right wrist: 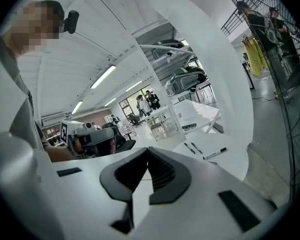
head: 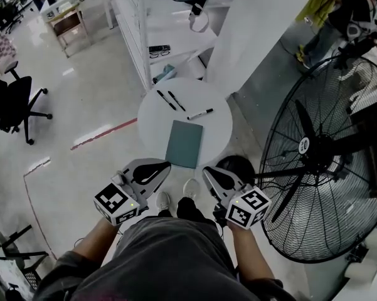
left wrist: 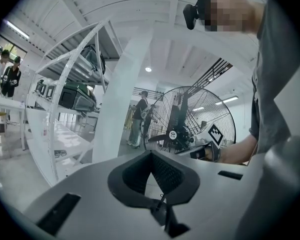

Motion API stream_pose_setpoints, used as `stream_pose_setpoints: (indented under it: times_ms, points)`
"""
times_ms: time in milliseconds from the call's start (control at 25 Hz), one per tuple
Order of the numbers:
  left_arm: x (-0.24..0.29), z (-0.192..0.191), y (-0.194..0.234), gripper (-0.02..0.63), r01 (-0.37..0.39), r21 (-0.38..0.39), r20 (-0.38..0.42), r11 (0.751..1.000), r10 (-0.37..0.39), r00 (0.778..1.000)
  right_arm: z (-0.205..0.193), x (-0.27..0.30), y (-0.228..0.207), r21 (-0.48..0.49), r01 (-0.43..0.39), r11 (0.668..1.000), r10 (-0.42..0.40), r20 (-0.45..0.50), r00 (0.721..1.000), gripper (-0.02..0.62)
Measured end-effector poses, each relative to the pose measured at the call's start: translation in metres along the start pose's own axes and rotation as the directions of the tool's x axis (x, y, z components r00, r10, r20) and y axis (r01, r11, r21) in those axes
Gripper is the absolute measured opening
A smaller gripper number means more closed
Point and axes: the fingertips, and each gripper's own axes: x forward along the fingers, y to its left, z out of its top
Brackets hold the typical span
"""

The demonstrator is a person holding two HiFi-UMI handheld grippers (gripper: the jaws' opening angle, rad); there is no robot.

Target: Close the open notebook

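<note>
Holding both tongs low before me, I had the left gripper [head: 165,165] and the right gripper [head: 207,170] pressed together, with nothing between the jaws of either. The notebook [head: 184,143] lay shut, teal cover up, on the near side of the round table [head: 152,115], close to both tips. Two pens [head: 166,100] and a marker [head: 200,113] lay beyond it. A fan [head: 320,149] stood at my right.

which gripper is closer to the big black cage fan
Right. In the head view the right gripper sits just left of the big black wire-caged fan, close to its rim. The left gripper is farther left, beyond the right one.
</note>
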Motion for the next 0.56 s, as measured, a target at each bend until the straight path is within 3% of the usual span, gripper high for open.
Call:
stream_pose_setpoints:
  times_ms: [560]
  points:
    - [0.005, 0.001, 0.018, 0.014, -0.011, -0.007, -0.005, 1.000, 0.010, 1.000, 0.006, 0.020, -0.004, -0.009, -0.021, 1.000, 0.021, -0.024, 0.999, 0.021]
